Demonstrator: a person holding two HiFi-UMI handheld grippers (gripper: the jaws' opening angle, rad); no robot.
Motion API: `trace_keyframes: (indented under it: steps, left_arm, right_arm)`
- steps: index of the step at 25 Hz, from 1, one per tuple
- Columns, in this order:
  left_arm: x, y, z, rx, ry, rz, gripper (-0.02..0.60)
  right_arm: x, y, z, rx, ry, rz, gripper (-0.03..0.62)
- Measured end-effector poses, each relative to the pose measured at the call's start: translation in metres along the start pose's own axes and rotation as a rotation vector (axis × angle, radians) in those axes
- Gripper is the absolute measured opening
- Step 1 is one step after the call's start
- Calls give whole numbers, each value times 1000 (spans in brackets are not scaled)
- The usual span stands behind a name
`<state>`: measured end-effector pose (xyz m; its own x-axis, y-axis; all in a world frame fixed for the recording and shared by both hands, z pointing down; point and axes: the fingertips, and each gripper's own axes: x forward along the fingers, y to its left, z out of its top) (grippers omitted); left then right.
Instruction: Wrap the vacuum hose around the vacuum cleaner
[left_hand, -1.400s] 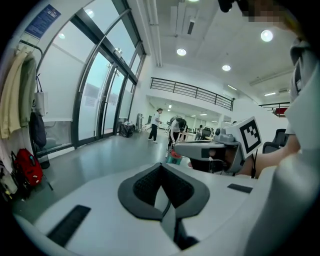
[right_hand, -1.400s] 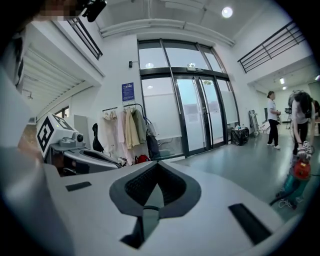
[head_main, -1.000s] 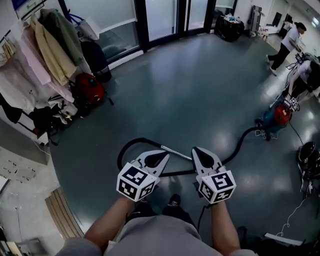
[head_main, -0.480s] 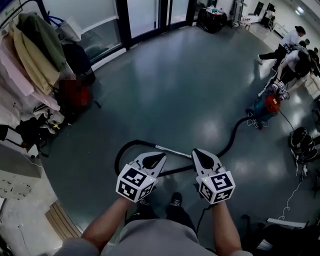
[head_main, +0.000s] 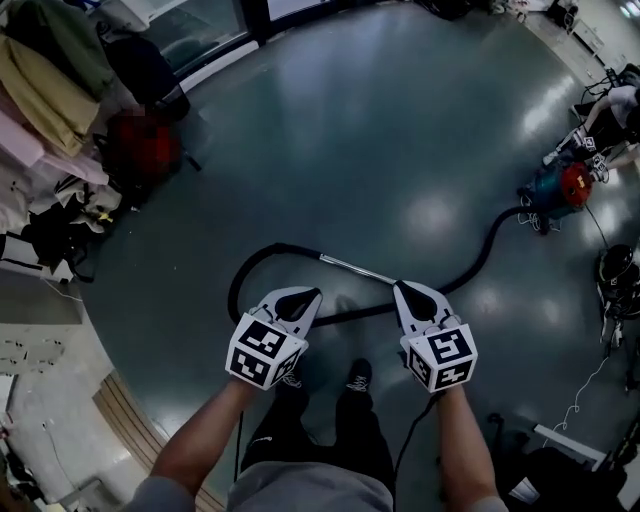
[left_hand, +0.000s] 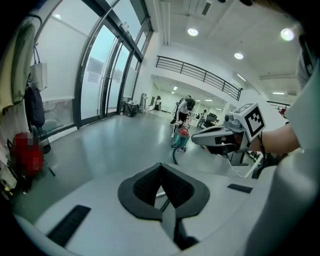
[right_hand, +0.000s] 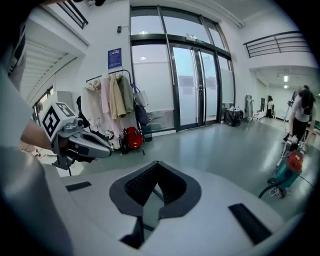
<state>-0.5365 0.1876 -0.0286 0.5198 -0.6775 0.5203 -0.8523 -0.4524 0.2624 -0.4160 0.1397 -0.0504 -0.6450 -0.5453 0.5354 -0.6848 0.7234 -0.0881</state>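
Note:
The teal and red vacuum cleaner (head_main: 558, 187) stands far off at the right of the floor. Its black hose (head_main: 487, 250) snakes from it toward my feet, joins a metal wand (head_main: 355, 269) and curls into a loop (head_main: 238, 282) at the left. My left gripper (head_main: 311, 294) and right gripper (head_main: 400, 289) hover side by side above the wand, both shut and holding nothing. The left gripper view shows its own closed jaws (left_hand: 161, 174), the vacuum cleaner (left_hand: 180, 139) and the right gripper (left_hand: 220, 138). The right gripper view shows its closed jaws (right_hand: 156, 172) and the vacuum cleaner (right_hand: 288, 168).
A rack of coats (head_main: 48, 70) and a red bag (head_main: 144, 150) stand at the left. A person (head_main: 612, 104) bends over near the vacuum. A white cable (head_main: 590, 385) and a black object (head_main: 614, 268) lie at the right. Glass doors (right_hand: 192, 87) close off the far side.
The head view has tipped downward, so the doors have left the top of the picture and the hose sits higher. Both grippers stay shut side by side.

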Motion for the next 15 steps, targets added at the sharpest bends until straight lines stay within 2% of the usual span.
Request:
trace_keyframes:
  steps: [8, 15]
  left_arm:
    - [87, 45, -95, -45, 77, 53, 6]
    - [180, 105, -205, -44, 123, 69, 6]
  right_arm:
    - [87, -31, -119, -16, 140, 79, 2]
    - [183, -75, -265, -65, 266, 79, 3]
